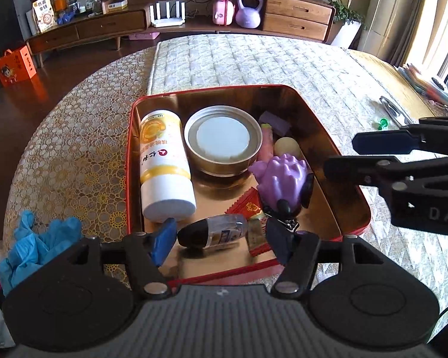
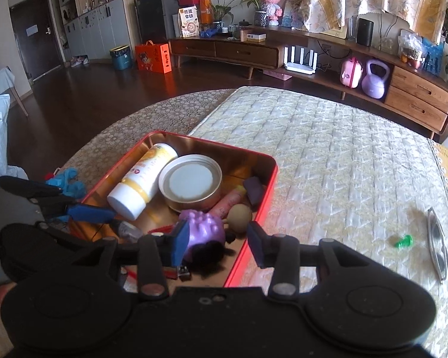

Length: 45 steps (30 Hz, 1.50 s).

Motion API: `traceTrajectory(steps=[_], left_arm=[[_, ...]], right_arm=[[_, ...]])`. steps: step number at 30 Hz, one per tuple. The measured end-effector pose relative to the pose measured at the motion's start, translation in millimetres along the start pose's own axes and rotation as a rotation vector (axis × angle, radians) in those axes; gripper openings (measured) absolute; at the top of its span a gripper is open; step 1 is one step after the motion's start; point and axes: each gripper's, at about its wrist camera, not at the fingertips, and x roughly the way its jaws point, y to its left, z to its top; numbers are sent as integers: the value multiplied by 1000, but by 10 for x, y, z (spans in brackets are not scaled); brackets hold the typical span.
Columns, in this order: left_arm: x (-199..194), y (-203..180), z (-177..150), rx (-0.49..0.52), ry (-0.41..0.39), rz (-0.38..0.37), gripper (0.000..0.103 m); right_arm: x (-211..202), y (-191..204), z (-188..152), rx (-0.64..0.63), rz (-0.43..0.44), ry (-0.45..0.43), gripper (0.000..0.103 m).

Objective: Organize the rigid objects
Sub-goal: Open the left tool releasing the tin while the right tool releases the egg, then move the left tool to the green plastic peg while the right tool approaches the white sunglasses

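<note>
While the small dark-capped bottle (image 1: 213, 232) lay on its side between the spread fingers of the left gripper (image 1: 221, 240), unpinched, the job looked mid-sort, the next move calling for a clean squeeze on it. Beyond those tongs the red tin (image 1: 354, 185) held a yellow canister (image 1: 164, 167), round can (image 1: 222, 140) and purple toy (image 1: 279, 179). The right gripper (image 2: 216, 243) hung spread and empty over the tin's near corner; a green peg (image 2: 403, 241) and a metal clip (image 2: 437, 244) waited off to its right.
</note>
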Motion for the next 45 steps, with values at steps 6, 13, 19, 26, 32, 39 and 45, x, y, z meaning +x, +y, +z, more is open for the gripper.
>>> traceTrajectory(steps=[6, 13, 19, 26, 32, 39, 45], left_arm=[[-121, -50, -13, -7, -23, 3, 69], [-260, -208, 15, 15, -51, -11, 69], [-341, -433, 75, 45, -74, -35, 72], [-321, -799, 179, 78, -94, -78, 77], [-184, -1156, 308, 84, -108, -126, 82], [35, -1635, 558, 99, -117, -167, 82], [290, -1984, 808, 131, -130, -193, 82]], right_arm=[[-266, -41, -77, 16, 24, -30, 49], [-504, -127, -182, 26, 30, -57, 57], [-729, -334, -313, 48, 10, -88, 70], [-959, -790, -512, 113, -64, -106, 85], [-1090, -1234, -731, 165, -144, -109, 96], [-1140, -1692, -924, 213, -209, -104, 102], [-1042, -2042, -1021, 209, -220, -84, 102]])
